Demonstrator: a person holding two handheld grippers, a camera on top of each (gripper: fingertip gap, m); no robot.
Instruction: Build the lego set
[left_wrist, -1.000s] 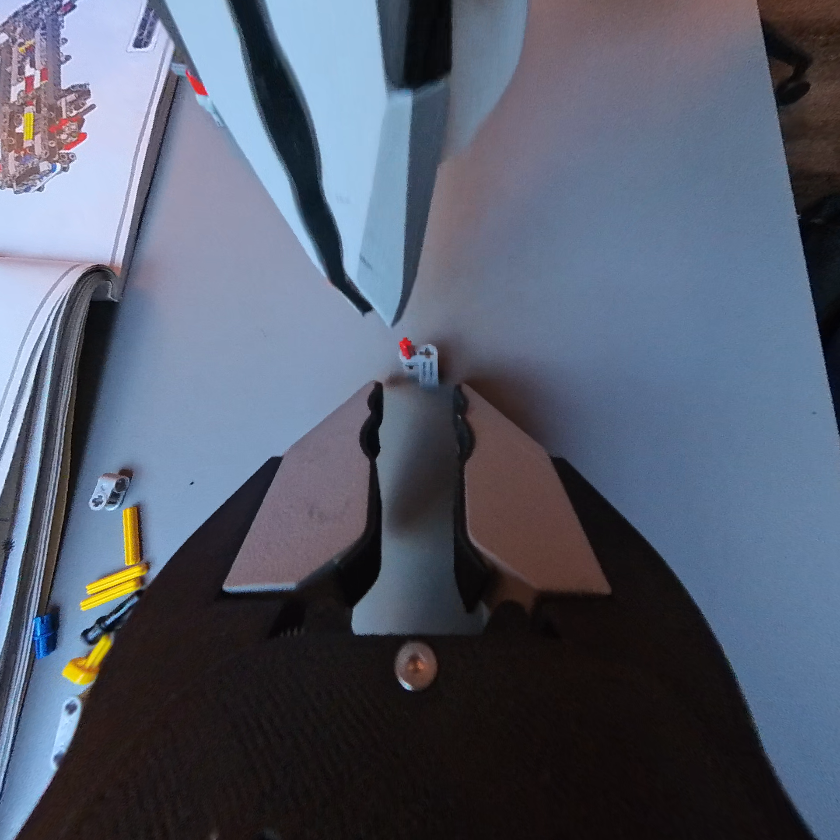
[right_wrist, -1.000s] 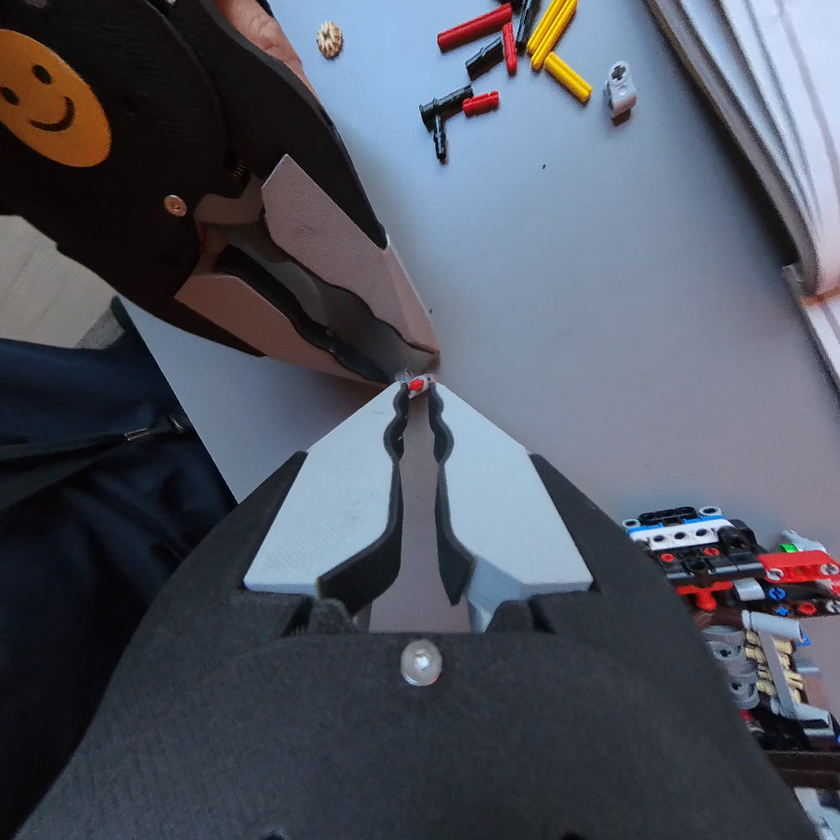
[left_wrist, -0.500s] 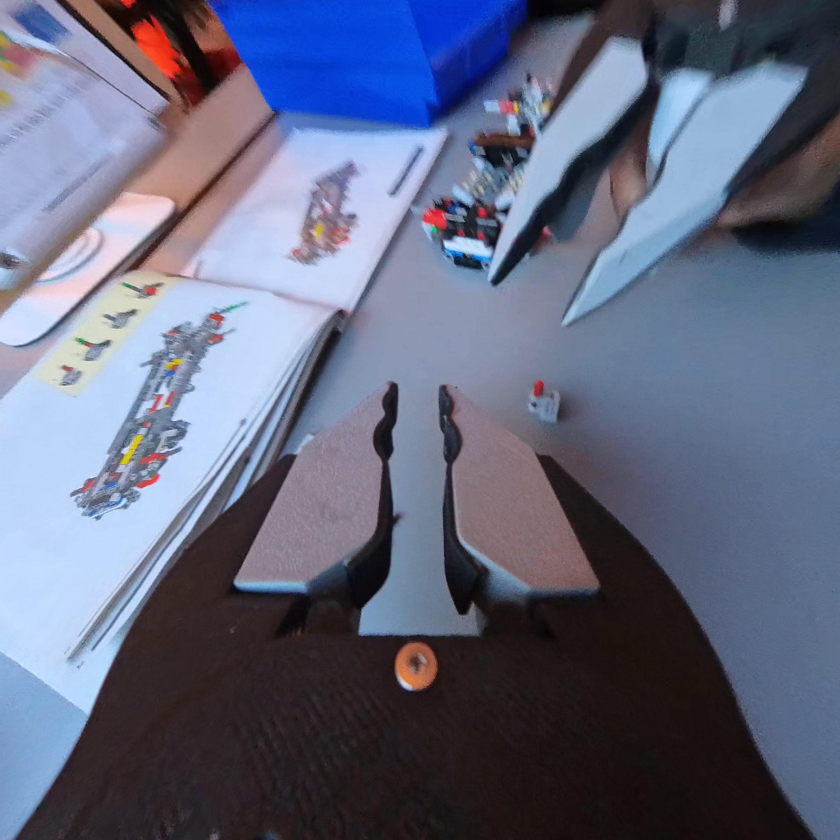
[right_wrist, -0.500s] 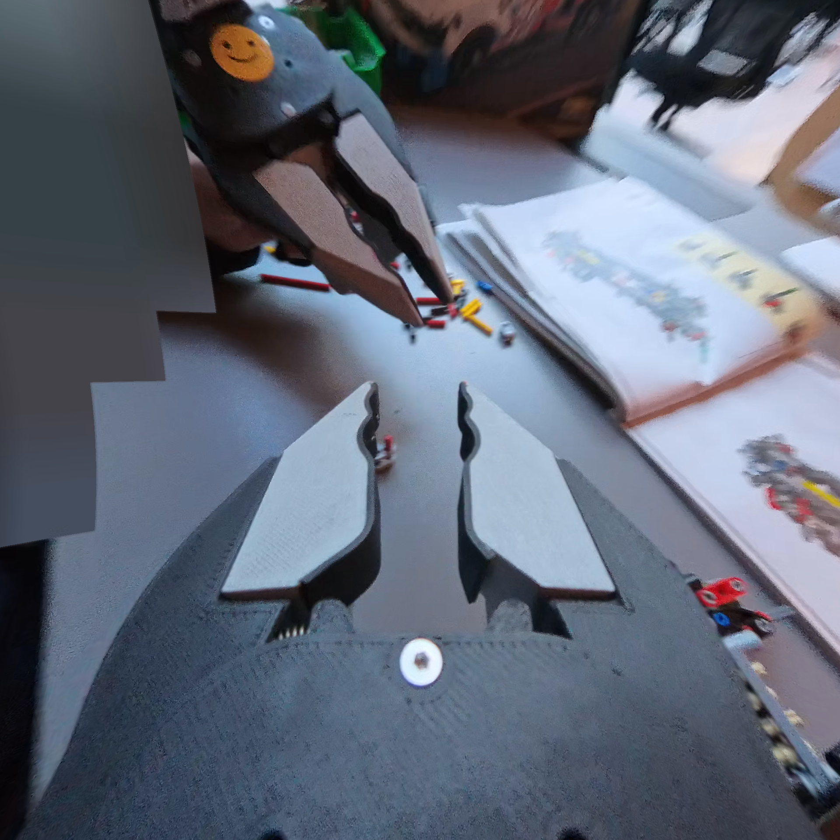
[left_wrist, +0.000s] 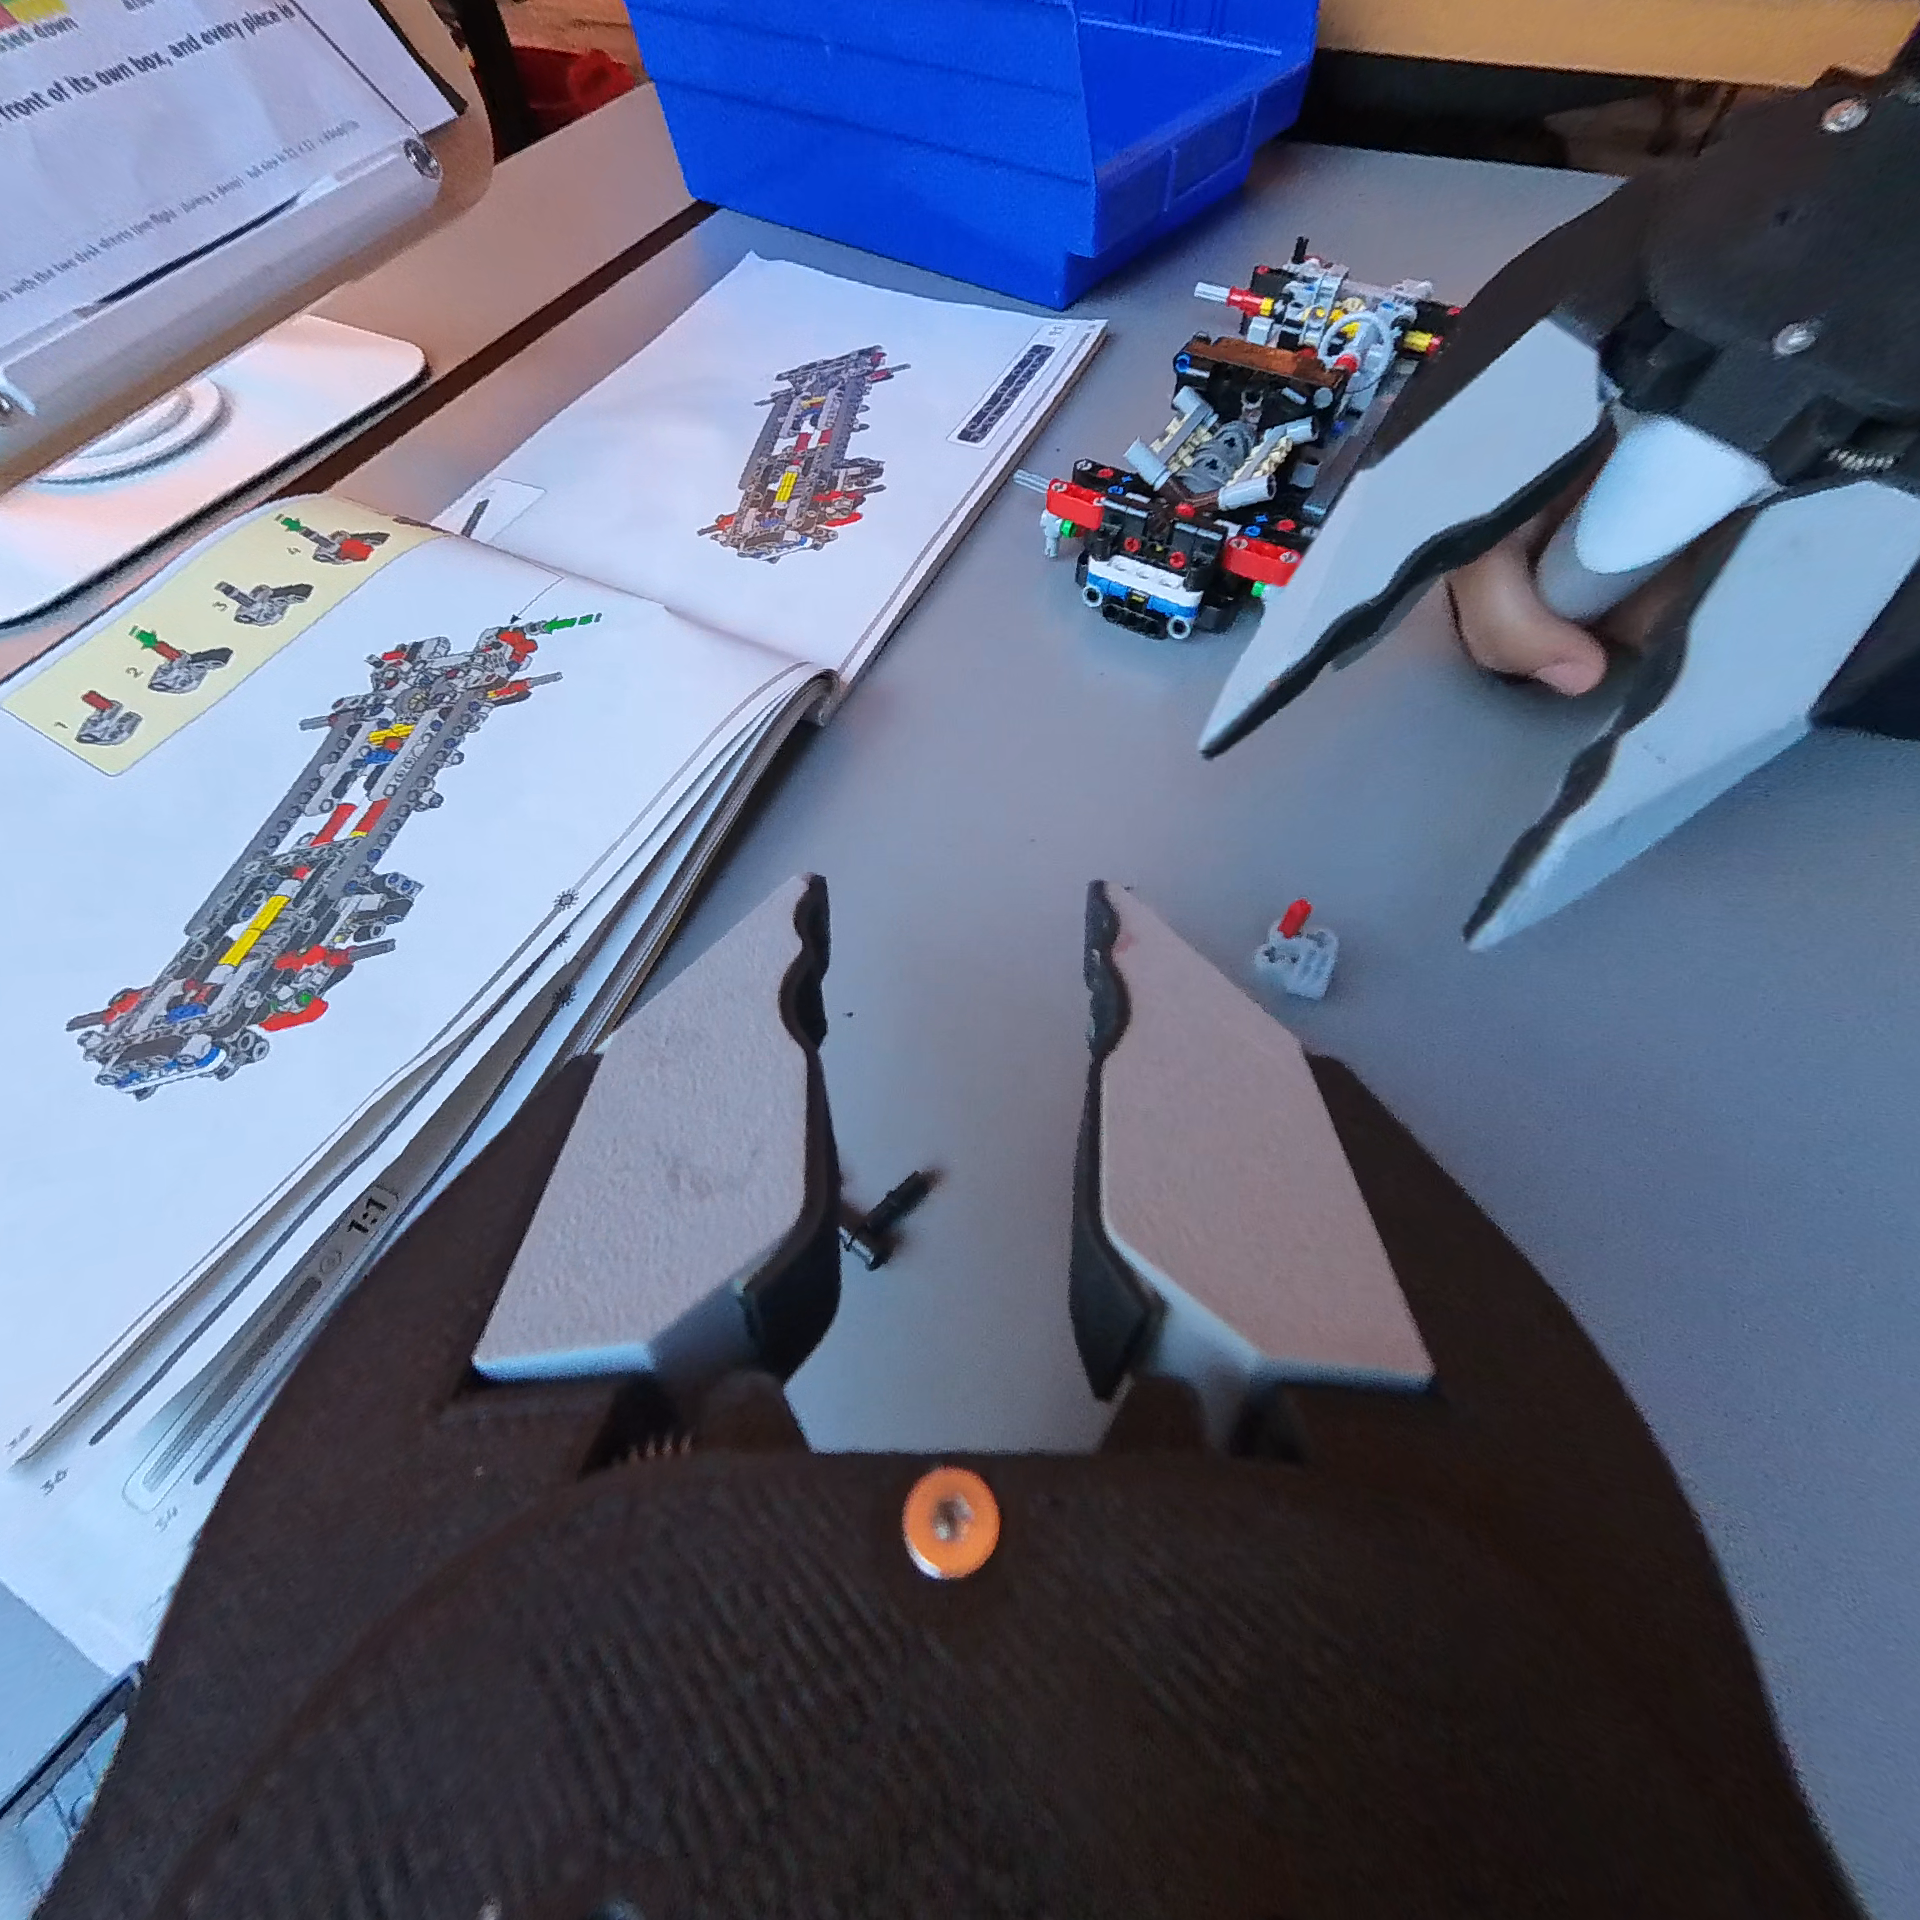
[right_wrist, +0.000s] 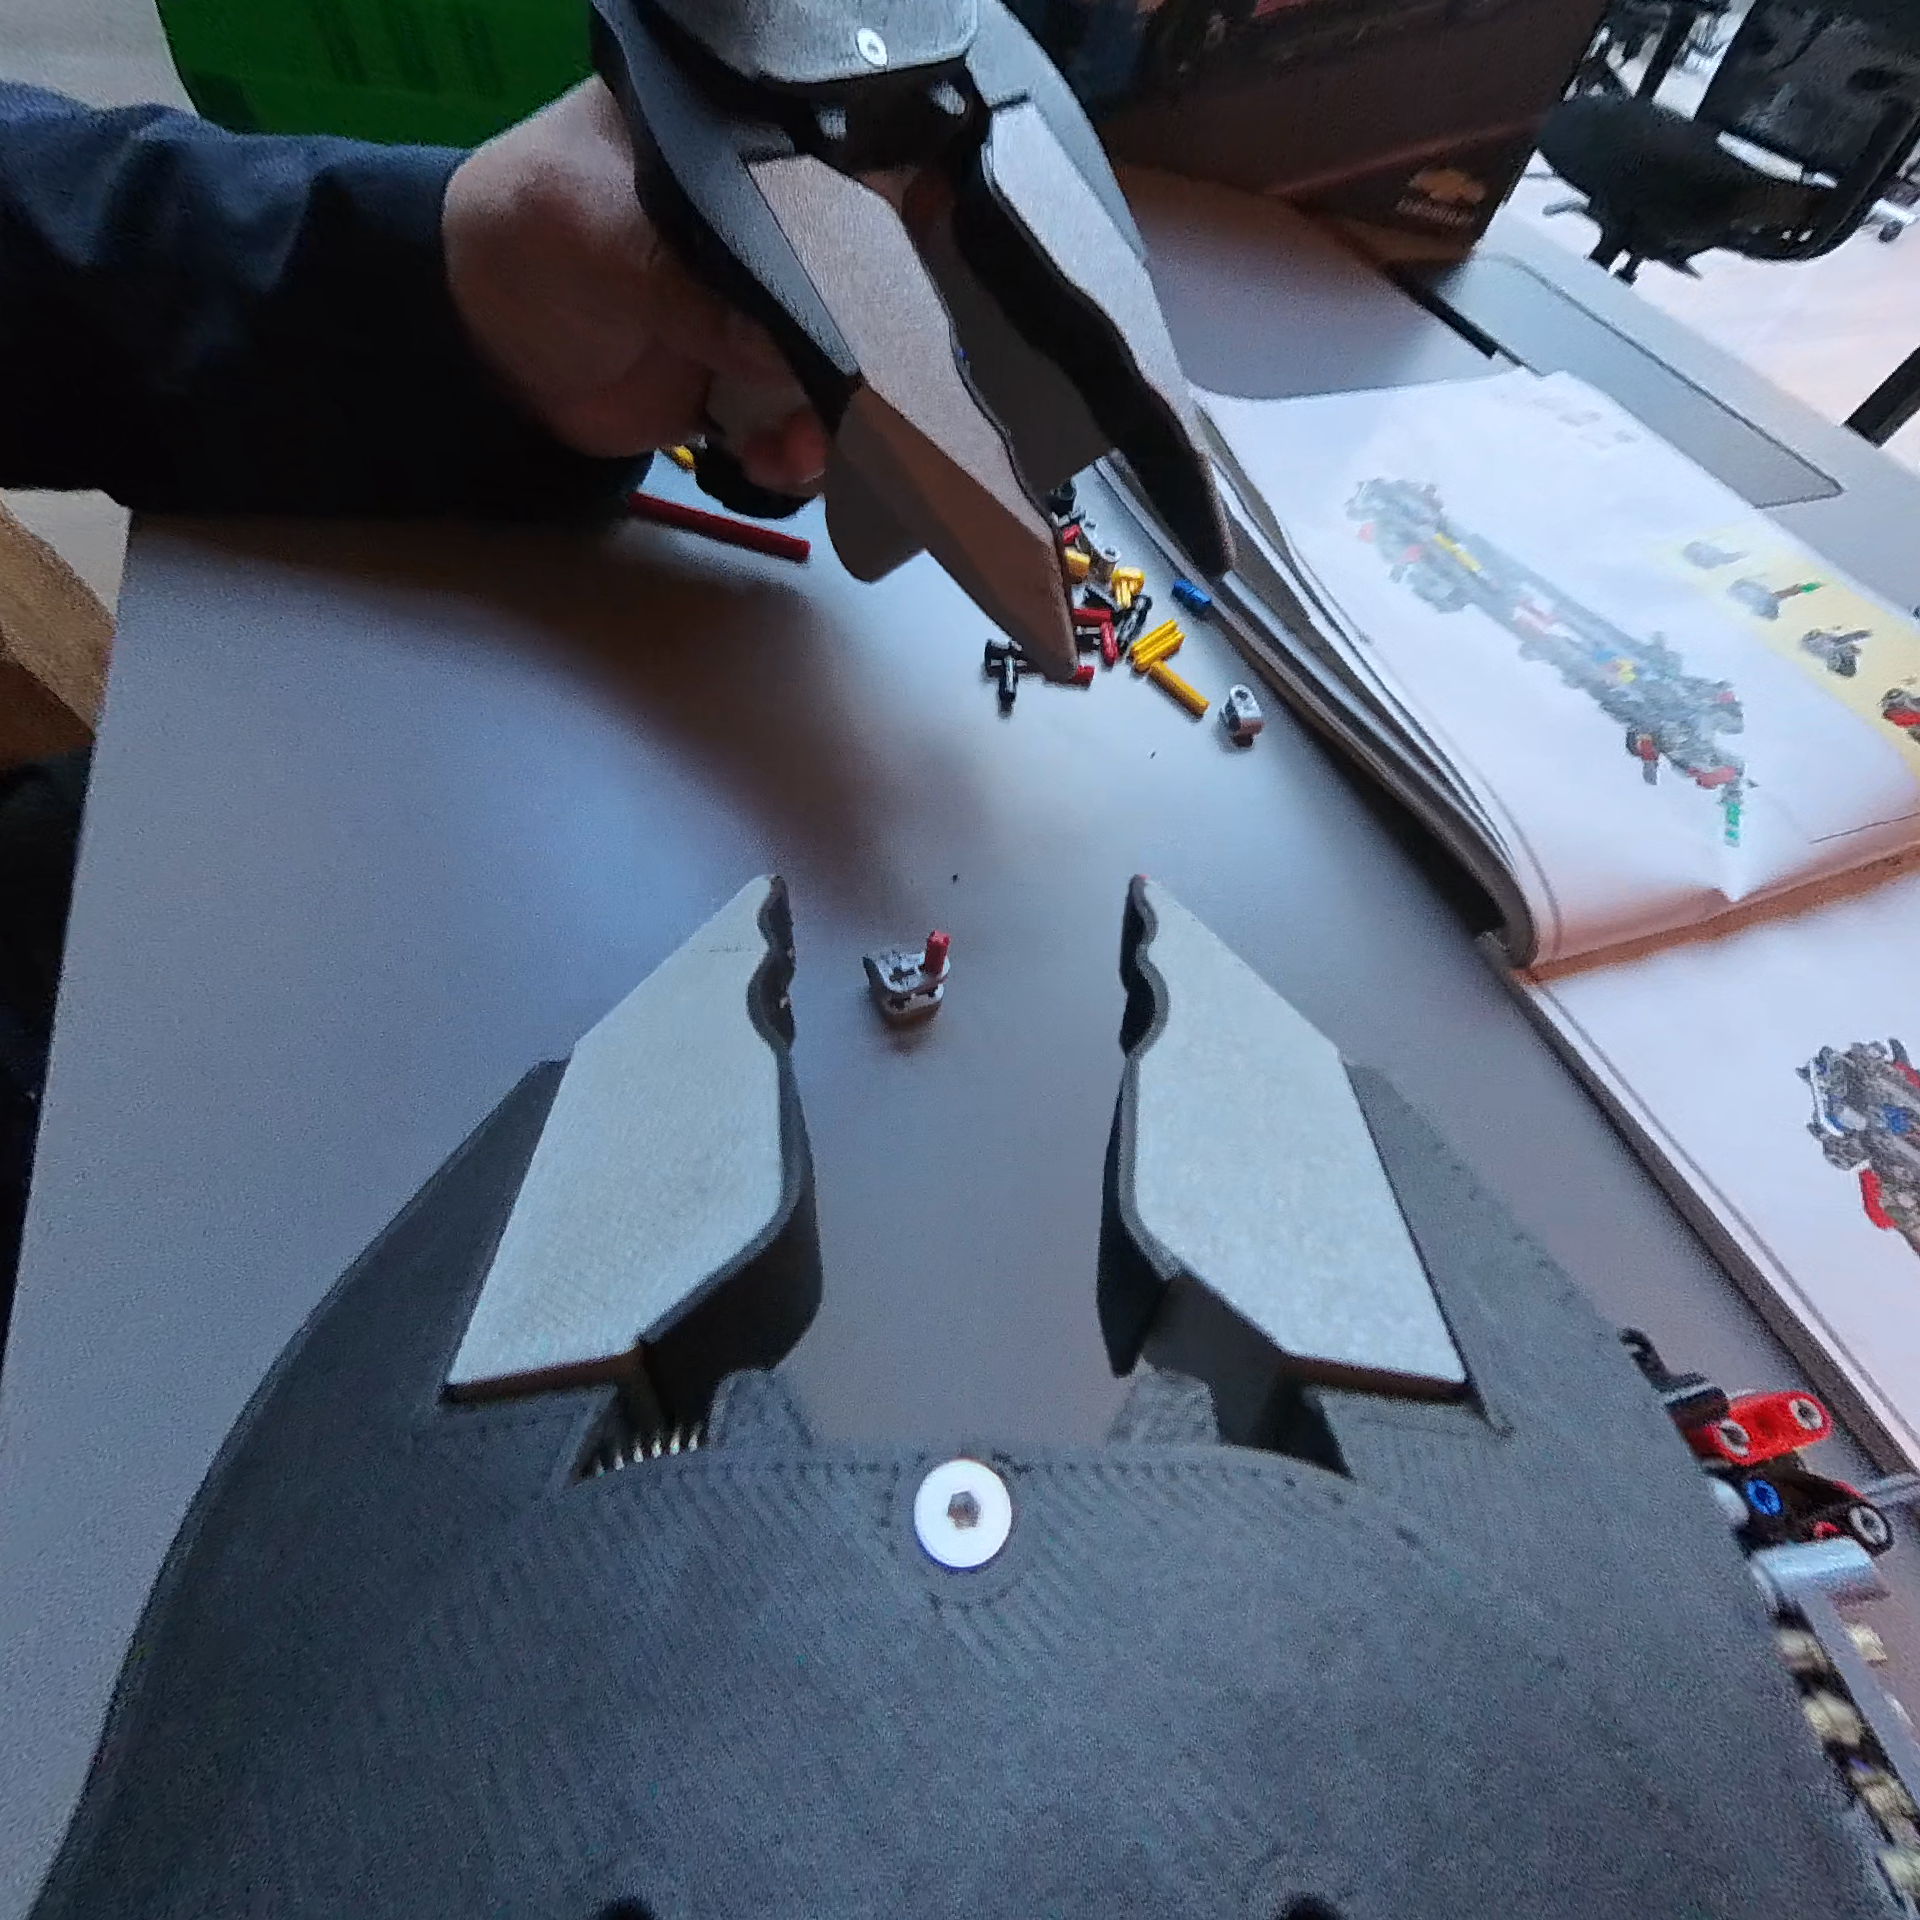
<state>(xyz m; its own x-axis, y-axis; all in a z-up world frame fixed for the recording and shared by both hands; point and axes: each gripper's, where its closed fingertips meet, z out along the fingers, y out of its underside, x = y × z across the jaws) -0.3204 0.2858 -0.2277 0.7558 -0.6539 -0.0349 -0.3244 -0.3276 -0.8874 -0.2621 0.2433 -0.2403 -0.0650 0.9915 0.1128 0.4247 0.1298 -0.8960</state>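
A small grey connector piece with a red pin stuck in it (right_wrist: 909, 977) sits on the grey table (right_wrist: 416, 831). It lies between the tips of my right gripper (right_wrist: 956, 914), whose pads stand wide apart and do not touch it. In the left wrist view the same piece (left_wrist: 1294, 951) lies just right of my left gripper (left_wrist: 951, 914), which is open and empty. A small black pin (left_wrist: 888, 1216) lies on the table below the left gripper's jaws. The right gripper (left_wrist: 1382, 831) shows raised at the right of the left wrist view, and the left gripper (right_wrist: 1091, 603) hangs over the loose parts.
A pile of loose yellow, red and black pins (right_wrist: 1122, 623) lies beside an open instruction booklet (right_wrist: 1558, 644) (left_wrist: 312, 831). A partly built model chassis (left_wrist: 1226, 457) stands near a blue bin (left_wrist: 966, 125). A person's hand and dark sleeve (right_wrist: 312, 312) hold the left gripper.
Both grippers lifted and drew back from the grey piece. The right gripper, earlier shut on the piece with the red pin, opened wide and left it on the table. The left gripper also opened.
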